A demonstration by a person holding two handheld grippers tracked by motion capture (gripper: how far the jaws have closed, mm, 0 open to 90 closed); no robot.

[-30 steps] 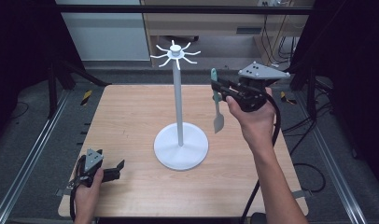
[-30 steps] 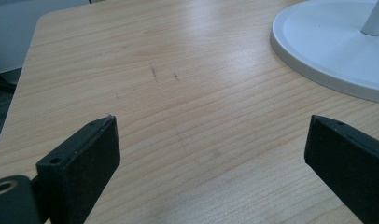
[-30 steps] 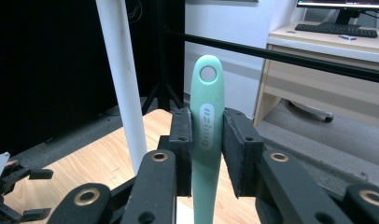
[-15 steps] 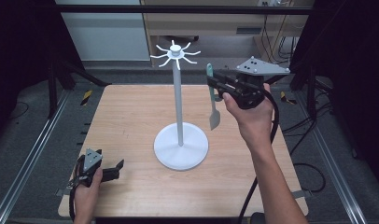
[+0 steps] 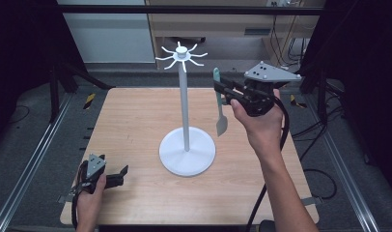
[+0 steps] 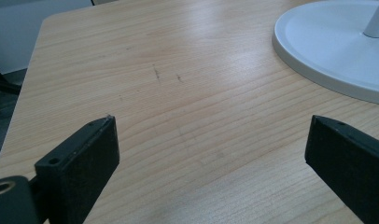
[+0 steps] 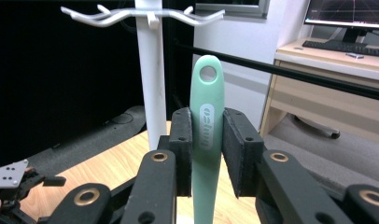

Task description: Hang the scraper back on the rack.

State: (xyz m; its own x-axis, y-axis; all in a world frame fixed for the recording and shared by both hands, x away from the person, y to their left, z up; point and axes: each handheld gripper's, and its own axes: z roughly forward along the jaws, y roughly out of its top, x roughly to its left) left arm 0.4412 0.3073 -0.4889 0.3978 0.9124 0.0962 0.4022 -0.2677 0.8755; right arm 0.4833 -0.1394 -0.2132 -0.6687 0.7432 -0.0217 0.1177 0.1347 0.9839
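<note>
From the high view, the right gripper (image 5: 222, 87) is held up above the bench (image 5: 136, 125), its fingers pinched on the pale green handle of a spatula (image 5: 219, 108) that hangs straight down from them, grey blade lowest and clear of the wood. The white hook stand (image 5: 186, 116) rises just to the left of those fingers; its crown of hooks sits a little higher than they do, with a narrow strip of air between the pole and the spatula. Beyond the fingers' right side the bench runs on a short way to its edge. The left gripper (image 5: 118, 175) lies low at the near left corner, close to the front edge, well apart from the stand's round base.

In the left gripper view, the two black fingers (image 6: 85, 158) stand wide apart with bare wood between them. Open bench stretches ahead of them, the left edge of the bench falls off beyond the left finger, and the rim of the stand's base (image 6: 327, 51) curves in ahead of the right finger.

In the right gripper view, the fingers (image 7: 183, 140) clamp the spatula's handle (image 7: 207, 116) from both sides, upright, its hanging hole above the fingertips. The stand's pole (image 7: 150, 70) is just left of the fingers, hooks spreading overhead.
</note>
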